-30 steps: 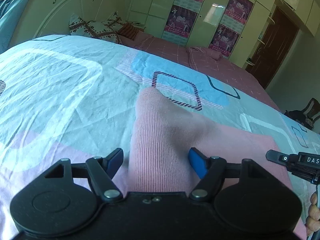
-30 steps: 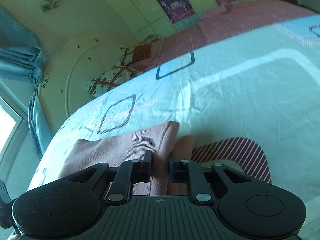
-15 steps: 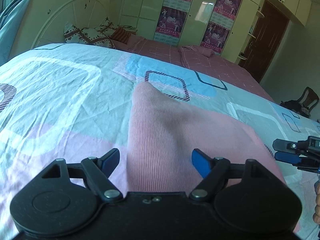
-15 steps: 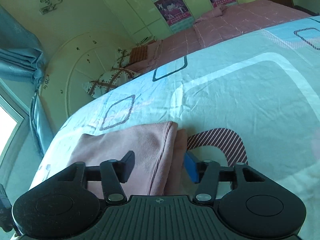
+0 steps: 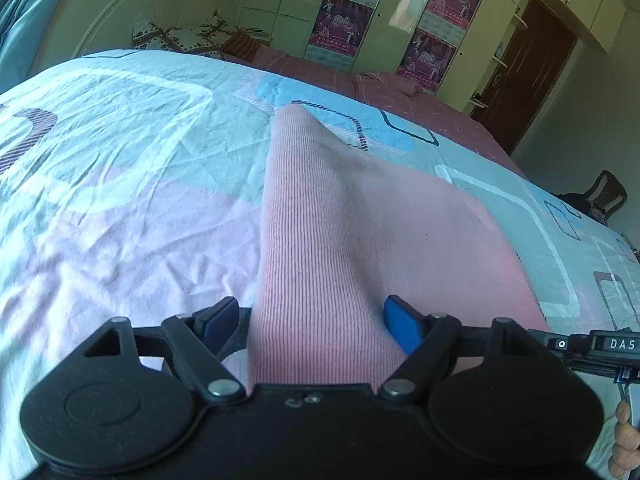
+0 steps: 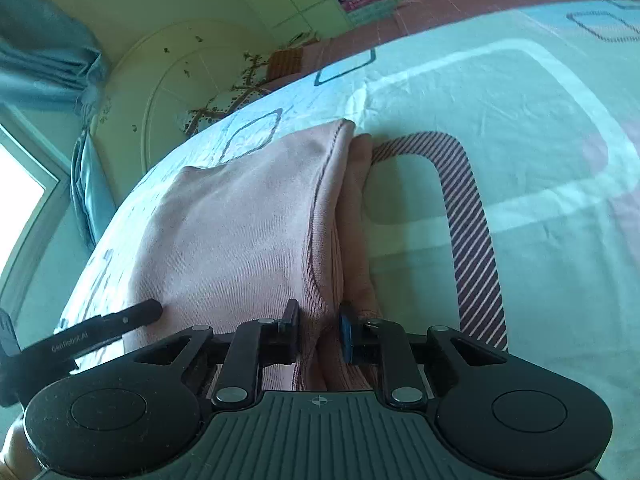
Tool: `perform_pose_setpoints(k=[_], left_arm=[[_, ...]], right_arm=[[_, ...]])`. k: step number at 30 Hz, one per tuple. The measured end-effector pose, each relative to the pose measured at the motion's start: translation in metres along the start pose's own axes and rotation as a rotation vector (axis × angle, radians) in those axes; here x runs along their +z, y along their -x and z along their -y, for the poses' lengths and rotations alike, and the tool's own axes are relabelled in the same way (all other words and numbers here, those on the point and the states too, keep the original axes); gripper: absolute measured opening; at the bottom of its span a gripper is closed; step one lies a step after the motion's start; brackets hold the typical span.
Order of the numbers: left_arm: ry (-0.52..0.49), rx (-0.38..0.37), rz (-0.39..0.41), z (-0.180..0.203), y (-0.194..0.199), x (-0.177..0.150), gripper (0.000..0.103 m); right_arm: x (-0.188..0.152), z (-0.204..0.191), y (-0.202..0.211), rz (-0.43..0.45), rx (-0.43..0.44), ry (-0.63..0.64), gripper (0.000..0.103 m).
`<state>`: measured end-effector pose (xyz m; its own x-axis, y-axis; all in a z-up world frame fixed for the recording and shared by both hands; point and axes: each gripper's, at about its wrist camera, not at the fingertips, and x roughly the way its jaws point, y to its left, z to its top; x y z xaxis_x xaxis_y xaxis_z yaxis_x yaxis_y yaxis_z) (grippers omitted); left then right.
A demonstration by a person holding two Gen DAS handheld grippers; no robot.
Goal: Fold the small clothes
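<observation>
The pink garment (image 5: 340,216) lies on the bedsheet (image 5: 120,168). The left gripper (image 5: 310,316) stands wide, garment between its pads untouched. The right gripper (image 6: 319,330), jaws just closing, pinches the garment's folded edge

Bedroom, daylit; wide bed w/ wrinkled pale blue-and-pink sheet printed w/ rounded squares (image 5: 120,168), pink checked cover beyond it (image 5: 420,100). Cream arched headboard (image 6: 188,68) w/ patterned cushions (image 5: 176,38) against it. Pale yellow-green glossy wardrobe doors (image 5: 280,4) carrying magenta posters (image 5: 344,20). Dark brown wooden door (image 5: 528,76) far right, dark chair (image 5: 608,196) near it. Blue-grey curtain (image 6: 44,52) beside bright window (image 6: 20,192)
</observation>
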<state>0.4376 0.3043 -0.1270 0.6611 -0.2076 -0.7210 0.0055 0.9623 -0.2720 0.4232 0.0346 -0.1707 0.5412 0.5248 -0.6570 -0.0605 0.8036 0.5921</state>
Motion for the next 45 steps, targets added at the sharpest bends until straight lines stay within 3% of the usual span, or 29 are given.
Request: perform_pose_setpoints(k=[4,6,10,11,14,18,24,27,31,35,38,45], left_arm=[[-0.017,-0.01,-0.016,0.002,0.003,-0.006,0.078],[-0.044,-0.007,-0.023,0.003,0.002,-0.015,0.081],[-0.008,-0.015,-0.024,0.001,0.009,-0.023,0.08],[-0.004,-0.017,-0.025,0.001,0.011,-0.025,0.08],[-0.024,-0.02,-0.036,0.003,0.013,-0.035,0.08],[-0.071,0.007,-0.028,0.01,0.012,-0.042,0.081],[-0.086,0.045,-0.041,0.017,0.023,-0.039,0.083],[-0.106,0.06,-0.039,0.022,0.027,-0.039,0.086],[-0.109,0.083,-0.035,0.027,0.029,-0.037,0.099],[-0.107,0.098,-0.073,0.028,0.02,-0.037,0.102],[-0.073,0.111,-0.119,0.023,0.009,-0.038,0.102],[-0.117,0.164,-0.089,0.03,0.008,-0.043,0.103]], right_arm=[[0.003,0.012,0.009,0.0,0.125,-0.169,0.015],[0.001,0.01,0.01,0.021,0.0,-0.104,0.015],[-0.007,0.007,0.016,0.061,-0.049,-0.042,0.017],[-0.01,0.002,0.02,0.069,-0.056,-0.019,0.021],[-0.021,-0.002,0.025,0.054,-0.054,-0.006,0.05],[-0.037,0.005,0.016,0.043,-0.13,0.008,0.037],[-0.041,0.013,0.027,0.063,-0.137,-0.124,0.037],[-0.046,-0.002,0.025,0.071,-0.211,-0.058,0.037],[-0.05,-0.028,0.018,0.063,-0.331,0.061,0.037],[-0.058,-0.059,0.029,0.173,-0.389,0.177,0.037],[-0.063,-0.056,0.012,0.102,-0.455,0.187,0.037],[-0.073,-0.059,0.026,0.135,-0.424,0.149,0.037]])
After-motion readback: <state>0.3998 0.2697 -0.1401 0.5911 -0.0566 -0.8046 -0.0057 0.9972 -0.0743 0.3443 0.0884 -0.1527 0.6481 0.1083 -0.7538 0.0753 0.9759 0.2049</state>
